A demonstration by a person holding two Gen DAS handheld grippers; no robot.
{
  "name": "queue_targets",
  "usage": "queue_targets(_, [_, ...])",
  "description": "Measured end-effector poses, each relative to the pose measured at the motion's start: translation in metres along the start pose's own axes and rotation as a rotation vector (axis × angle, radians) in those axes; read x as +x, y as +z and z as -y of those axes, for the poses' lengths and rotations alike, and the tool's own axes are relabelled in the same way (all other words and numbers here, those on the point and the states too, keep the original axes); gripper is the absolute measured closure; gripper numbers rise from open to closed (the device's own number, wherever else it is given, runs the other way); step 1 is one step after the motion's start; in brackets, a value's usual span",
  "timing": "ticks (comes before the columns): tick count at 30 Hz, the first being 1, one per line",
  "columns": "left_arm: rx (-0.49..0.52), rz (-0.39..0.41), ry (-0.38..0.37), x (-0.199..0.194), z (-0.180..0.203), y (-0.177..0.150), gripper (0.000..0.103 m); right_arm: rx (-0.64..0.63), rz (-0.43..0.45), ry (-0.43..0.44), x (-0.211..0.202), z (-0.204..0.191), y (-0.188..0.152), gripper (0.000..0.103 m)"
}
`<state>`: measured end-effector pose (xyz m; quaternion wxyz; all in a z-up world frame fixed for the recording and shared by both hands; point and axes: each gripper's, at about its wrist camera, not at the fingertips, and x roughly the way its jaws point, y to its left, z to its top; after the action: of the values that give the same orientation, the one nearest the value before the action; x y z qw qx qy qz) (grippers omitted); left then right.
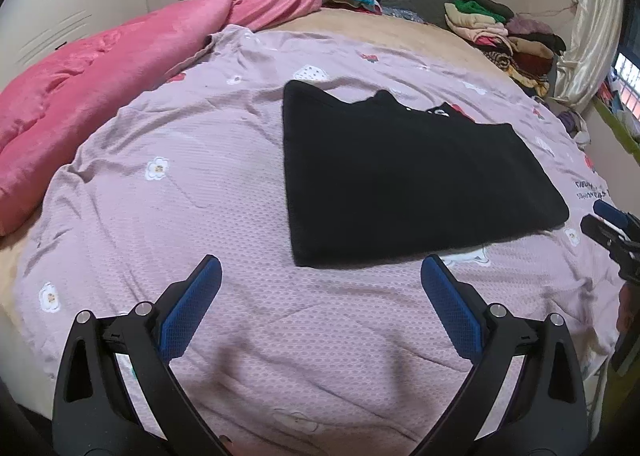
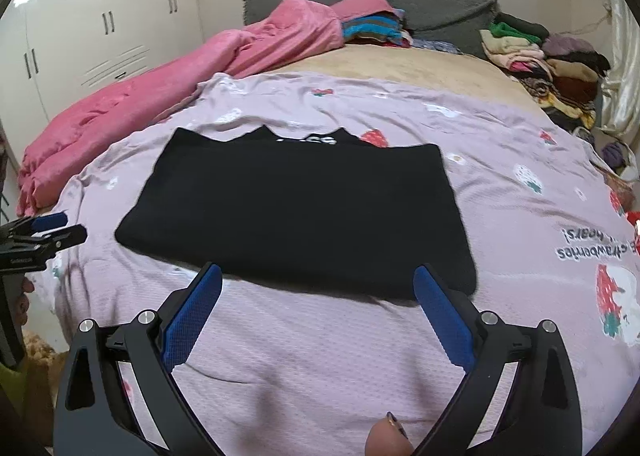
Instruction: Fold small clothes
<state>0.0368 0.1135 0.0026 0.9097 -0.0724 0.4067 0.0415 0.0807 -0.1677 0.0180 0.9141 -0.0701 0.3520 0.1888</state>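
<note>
Black garment (image 1: 400, 176) lies flat on the lilac bedspread (image 1: 200, 176), folded over once into a rough rectangle; collar and a white print peek out at its far edge. Left gripper (image 1: 320, 284): fingers spread wide, nothing between them; garment's near edge just ahead, toward the right fingertip. Right gripper (image 2: 316, 288): fingers equally released and empty, near edge just beyond both tips. Judgement: one fold done, at least one more to make it compact, then perhaps a move to the stack of folded clothes (image 2: 540, 56) far beyond the fingers
</note>
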Motion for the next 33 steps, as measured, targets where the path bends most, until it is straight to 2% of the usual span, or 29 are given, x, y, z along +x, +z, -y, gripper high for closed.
queue_targets(15, [-0.058,0.023,0.065,-0.002,-0.033,0.01,0.01,-0.119,-0.002,0.078,0.016,-0.059,0.011,0.007])
queue_targets(26, [-0.029,0.018,0.102,0.017,-0.041,0.033,0.01,-0.216,-0.029,0.122,0.047,-0.105,0.01,0.006])
queue_targets(33, [-0.019,0.005,0.118,0.036,-0.043,0.046,0.01,-0.294,-0.044,0.118,0.067,-0.131,0.009,0.006])
